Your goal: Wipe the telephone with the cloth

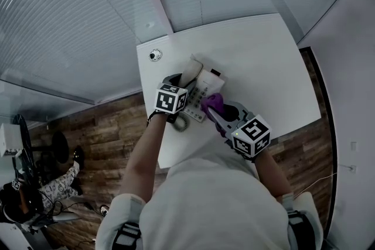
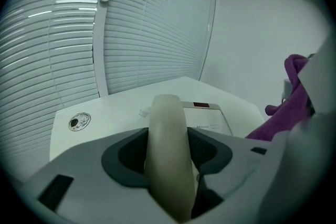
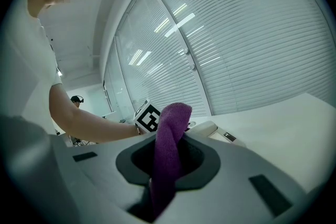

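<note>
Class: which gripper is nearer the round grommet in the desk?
Left. The left gripper, clamped on the handset, sits a little right of the grommet, towards the person. The right gripper, clamped on the cloth, lies farther off, across the telephone.

the head view looks steeply down from above onto the white table, while each gripper view rides close behind its own jaws, facing across the tabletop toward the blinds, and all three share the telephone by the table's near edge.
</note>
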Motion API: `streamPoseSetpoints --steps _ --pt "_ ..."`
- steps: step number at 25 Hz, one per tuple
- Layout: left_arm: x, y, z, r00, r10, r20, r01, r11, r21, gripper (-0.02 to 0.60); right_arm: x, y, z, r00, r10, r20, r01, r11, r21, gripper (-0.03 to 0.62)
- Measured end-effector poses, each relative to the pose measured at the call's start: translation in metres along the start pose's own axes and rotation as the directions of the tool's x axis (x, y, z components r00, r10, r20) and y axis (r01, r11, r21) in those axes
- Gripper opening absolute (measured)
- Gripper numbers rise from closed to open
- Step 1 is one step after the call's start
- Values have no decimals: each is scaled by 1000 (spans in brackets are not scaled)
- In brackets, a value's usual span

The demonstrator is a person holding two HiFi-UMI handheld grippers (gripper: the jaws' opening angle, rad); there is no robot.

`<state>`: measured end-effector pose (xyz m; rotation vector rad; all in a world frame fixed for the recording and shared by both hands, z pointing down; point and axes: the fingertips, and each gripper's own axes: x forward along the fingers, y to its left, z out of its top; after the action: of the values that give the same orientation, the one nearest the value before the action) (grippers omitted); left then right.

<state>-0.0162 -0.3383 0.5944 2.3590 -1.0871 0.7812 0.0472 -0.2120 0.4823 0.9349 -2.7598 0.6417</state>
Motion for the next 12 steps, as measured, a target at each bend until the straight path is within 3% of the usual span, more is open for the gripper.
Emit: streamPoseSetpoints --steps 7,12 --pt "5 -2 0 1000 10 3 -10 999 45 232 2 -2 -1 1000 -4 -5 4 1000 8 60" --pt "4 -4 -1 1000 7 8 -7 1000 26 232 3 -1 0 1000 -3 0 3 1000 10 60"
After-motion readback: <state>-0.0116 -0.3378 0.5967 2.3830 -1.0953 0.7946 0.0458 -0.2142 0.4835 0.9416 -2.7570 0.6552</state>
